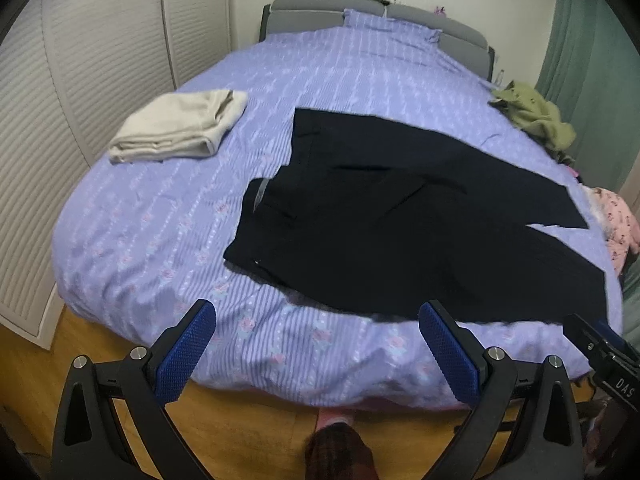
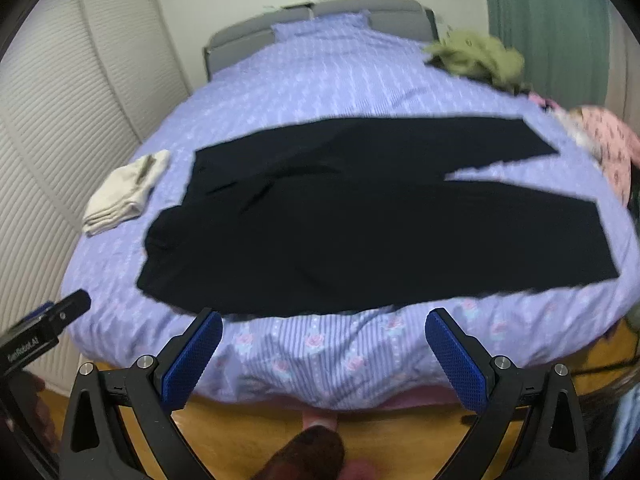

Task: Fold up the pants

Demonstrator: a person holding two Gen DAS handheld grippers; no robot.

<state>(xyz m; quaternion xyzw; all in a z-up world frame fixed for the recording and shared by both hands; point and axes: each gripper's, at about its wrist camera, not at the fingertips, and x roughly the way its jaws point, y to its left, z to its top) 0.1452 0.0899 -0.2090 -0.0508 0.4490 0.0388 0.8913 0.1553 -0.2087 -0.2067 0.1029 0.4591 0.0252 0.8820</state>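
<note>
Left wrist view looks over a bed with a lilac striped bedspread point(image 1: 168, 208), and the black pants point(image 1: 400, 220) lie spread flat across it, waistband toward the left and the two legs running off to the right, where they part in a narrow V. The left gripper point(image 1: 316, 308) hangs over the near edge of the bed with its blue-padded jaws wide apart and nothing between them, just short of the pants' near hem. A folded cream garment point(image 1: 180, 126) sits well apart on the left side, and an olive garment point(image 1: 536, 114) is crumpled at the far right edge, with a pink floral cloth point(image 1: 618, 220) nearer along that side. Right wrist view shows the same pants point(image 2: 320, 216) from farther right, blurred, lying broad across the middle of the bedspread point(image 2: 320, 92). The right gripper point(image 2: 324, 320) is likewise spread open and empty above the bed's near edge. The cream garment point(image 2: 128, 192) lies just beside the waistband, and the olive garment point(image 2: 480, 54) is heaped near the grey headboard point(image 2: 248, 28).
</note>
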